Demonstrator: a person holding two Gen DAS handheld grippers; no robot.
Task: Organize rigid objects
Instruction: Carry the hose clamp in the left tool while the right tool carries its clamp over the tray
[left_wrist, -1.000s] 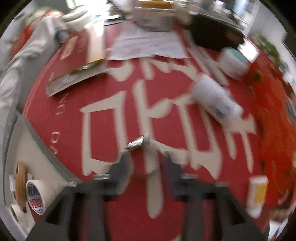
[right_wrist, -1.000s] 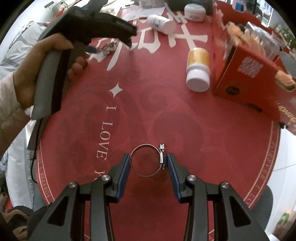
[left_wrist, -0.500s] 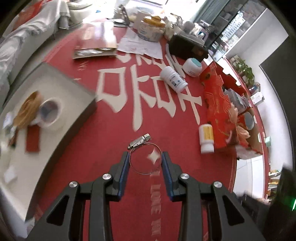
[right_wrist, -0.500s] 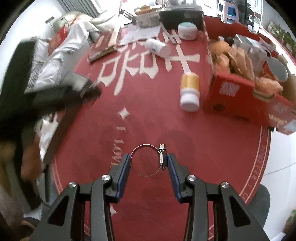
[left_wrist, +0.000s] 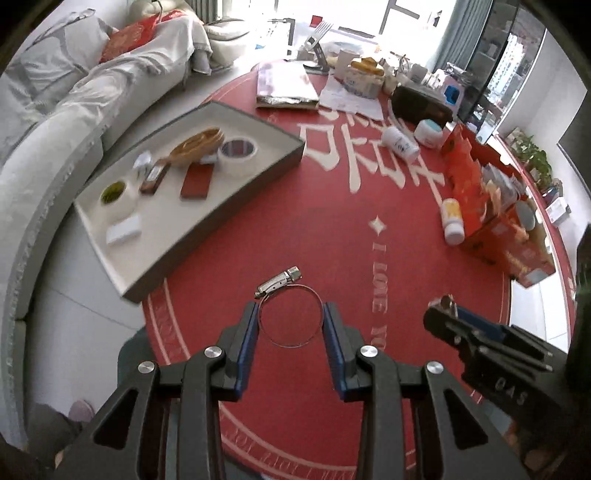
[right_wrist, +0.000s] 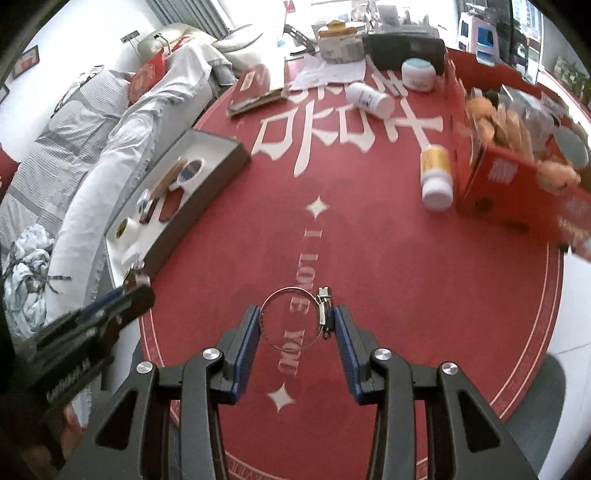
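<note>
Step in hand: carrying; each tool holds a metal hose clamp above the red worktop (left_wrist: 369, 192), neither yet put away.
Left tool (left_wrist: 290, 325): narrowed onto the left hose clamp (left_wrist: 290, 315), pads pressing the ring's two sides.
Right tool (right_wrist: 295, 325): narrowed onto the right hose clamp (right_wrist: 291, 319), one pad against the band, the other against the screw housing.
Left clamp, pointing: ring faces the camera; the screw housing sits at the far rim, its long axis slanting up to the right.
Right clamp, pointing: ring faces the camera; the screw runs nearly straight up and down along its right side.
Likely goal: the shallow tray (left_wrist: 258, 173) at the worktop's left edge, already holding tape rolls and small pieces.
Next move calls for: swinging the left tool over a bare patch of the tray, lowering, then widening; the thin ring may roll or spring.
</note>
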